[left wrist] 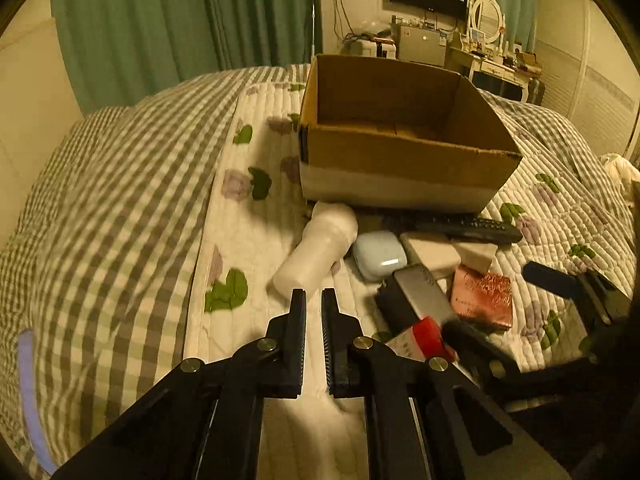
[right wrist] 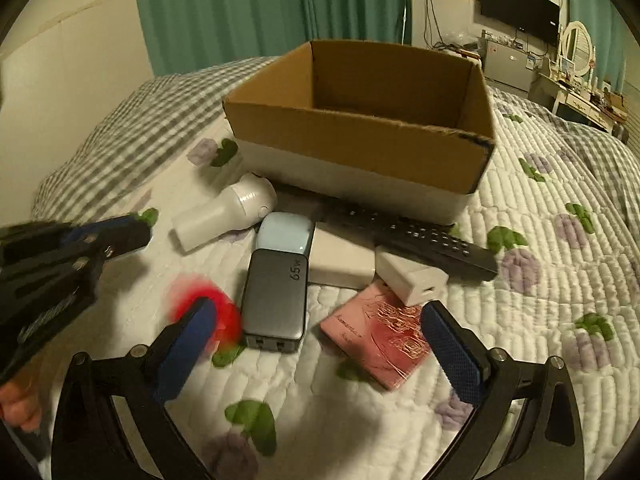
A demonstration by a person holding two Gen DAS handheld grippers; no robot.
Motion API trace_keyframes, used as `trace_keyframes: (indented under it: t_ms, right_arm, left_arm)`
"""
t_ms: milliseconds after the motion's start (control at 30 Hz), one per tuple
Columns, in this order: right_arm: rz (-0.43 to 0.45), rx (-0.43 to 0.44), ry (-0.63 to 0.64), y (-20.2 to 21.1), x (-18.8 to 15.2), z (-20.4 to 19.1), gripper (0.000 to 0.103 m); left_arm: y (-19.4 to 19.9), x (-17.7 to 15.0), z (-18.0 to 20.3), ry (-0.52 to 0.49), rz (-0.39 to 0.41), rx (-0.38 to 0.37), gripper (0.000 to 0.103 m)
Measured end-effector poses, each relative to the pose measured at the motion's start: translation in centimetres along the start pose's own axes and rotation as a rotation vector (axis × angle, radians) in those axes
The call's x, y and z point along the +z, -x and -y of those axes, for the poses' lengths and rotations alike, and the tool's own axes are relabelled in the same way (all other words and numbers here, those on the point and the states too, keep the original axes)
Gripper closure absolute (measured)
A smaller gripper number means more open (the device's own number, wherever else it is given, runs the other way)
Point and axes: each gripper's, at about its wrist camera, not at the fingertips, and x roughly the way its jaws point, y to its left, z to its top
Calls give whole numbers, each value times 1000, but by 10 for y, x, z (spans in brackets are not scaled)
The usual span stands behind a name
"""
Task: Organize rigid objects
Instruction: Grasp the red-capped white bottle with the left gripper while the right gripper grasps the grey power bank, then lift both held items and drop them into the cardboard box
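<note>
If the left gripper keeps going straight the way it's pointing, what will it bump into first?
Most likely the white bottle lying on the quilt: its near end sits just ahead of the left gripper, whose fingertips are nearly together. The cardboard box comes only after that. Depth is hard to judge.

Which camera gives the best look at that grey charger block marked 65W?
The right wrist view: the grey charger lies whole and sharp, its 65W label and end ports readable. In the left wrist view the grey charger is blurred, seen at an angle, and partly hidden by other things in front.
</note>
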Motion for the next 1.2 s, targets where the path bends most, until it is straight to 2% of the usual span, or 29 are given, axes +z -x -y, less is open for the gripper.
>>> trace_keyframes:
  t_ms: [100, 333, 367, 433, 467, 500, 733, 833, 867, 900, 933, 1100, 1200]
  right_arm:
    - [-2, 48, -33, -9, 6, 3, 9]
    - [-36, 178, -130, -21, 6, 13, 14]
    - [-34, 190, -129, -21, 6, 12, 14]
    - [-31, 188, -119, -21, 7, 10, 14]
    - [-33, 185, -117, -21, 9, 9, 15]
    - [-38, 178, -117, -23, 10, 11, 16]
    - [-68, 182, -106, -37, 17, 15, 16]
    - [-74, 178, -92, -40, 21, 11, 16]
    - [-74, 177, -90, -40, 21, 12, 16]
    - [-74, 177, -90, -39, 20, 12, 16]
    - [-72, 179, -92, -39, 20, 12, 16]
    - [-52, 186, -110, -29, 19, 20, 16]
    - [-40, 173, -109, -22, 16, 25, 16]
  left_arm:
    - [0, -4, -6, 7, -2, -2, 94]
    - [4, -7, -7, -7, -3, 10, 91]
    - [5, -9, -4, -18, -9, 2, 85]
    - [5, -12, 2, -40, -10, -8, 65]
    - [6, -15, 8, -60, -8, -2, 51]
    - [7, -16, 11, -75, -3, 0, 45]
    - [-9, -27, 36, -168, -70, -32, 45]
    - [-21, -26, 43, -172, -101, -45, 45]
    - [-25, -25, 44, -170, -107, -46, 50]
    - [-29, -25, 45, -166, -114, -55, 62]
    - [-31, -25, 45, -161, -124, -69, 62]
    - [-24, -22, 36, -112, -98, -85, 65]
    - [-11, -16, 25, -77, -61, -61, 65]
